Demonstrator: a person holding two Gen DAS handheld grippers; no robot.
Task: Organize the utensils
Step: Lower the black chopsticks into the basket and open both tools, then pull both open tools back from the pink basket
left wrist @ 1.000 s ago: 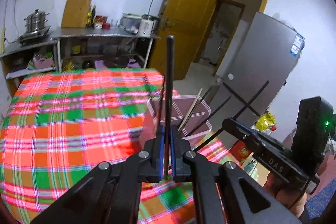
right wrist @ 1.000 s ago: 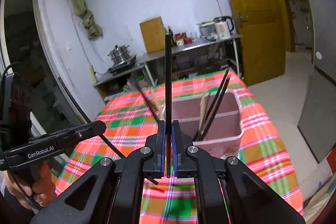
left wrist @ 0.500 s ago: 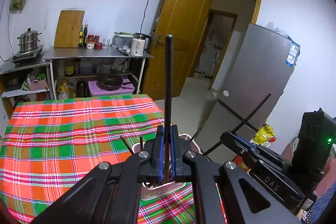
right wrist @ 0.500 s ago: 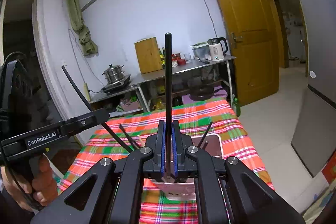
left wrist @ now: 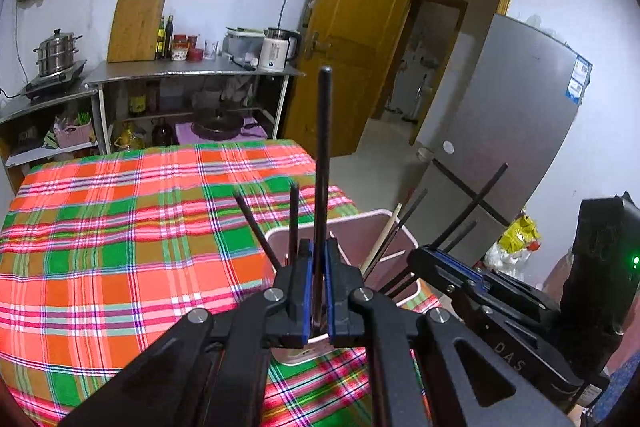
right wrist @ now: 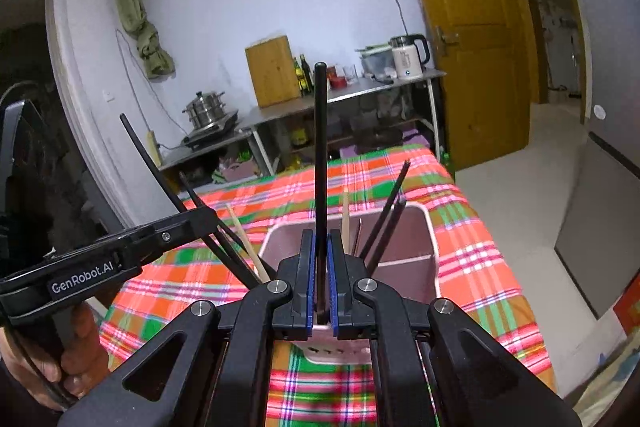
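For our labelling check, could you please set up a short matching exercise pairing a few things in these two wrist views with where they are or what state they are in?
Things:
1. left gripper
2. pink bin
3. kettle
4. steamer pot

Places or states:
A. on the metal counter beside the yellow door
B. shut on a black chopstick
C. on the small stove at the left
D. on the plaid tablecloth, holding chopsticks

Pairs: 1-B, 2-D, 3-A, 4-C

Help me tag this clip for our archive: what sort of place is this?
Most likely a home kitchen with a dining table: a steel steamer pot on a metal shelf, a white electric kettle, a grey refrigerator, and a table under a red-and-green plaid cloth.
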